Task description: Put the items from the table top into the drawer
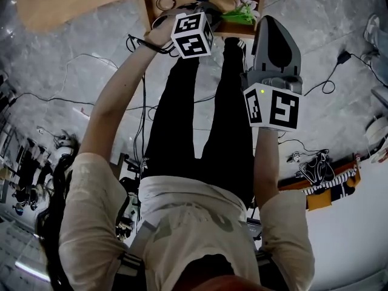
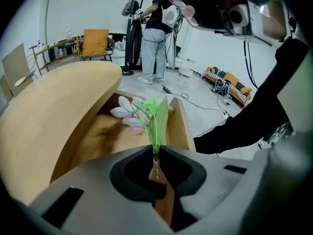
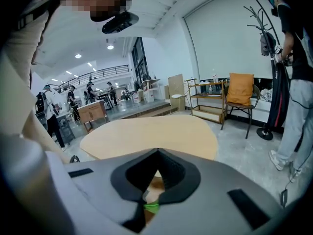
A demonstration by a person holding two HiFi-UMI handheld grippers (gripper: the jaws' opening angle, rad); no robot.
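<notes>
The left gripper (image 2: 155, 153) is pinched shut on the stem of the flower (image 2: 146, 110). Its petals and leaf hang over the open drawer (image 2: 179, 126) by the right wall, under the table (image 2: 49, 116) edge. The right gripper (image 3: 157, 153) (holding nothing) has its jaws together, just off the drawer's right edge.

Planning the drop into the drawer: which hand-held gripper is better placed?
Left. The left hand-held gripper is shut on the flower stem over the open drawer; the right hand-held gripper is shut on nothing.
</notes>
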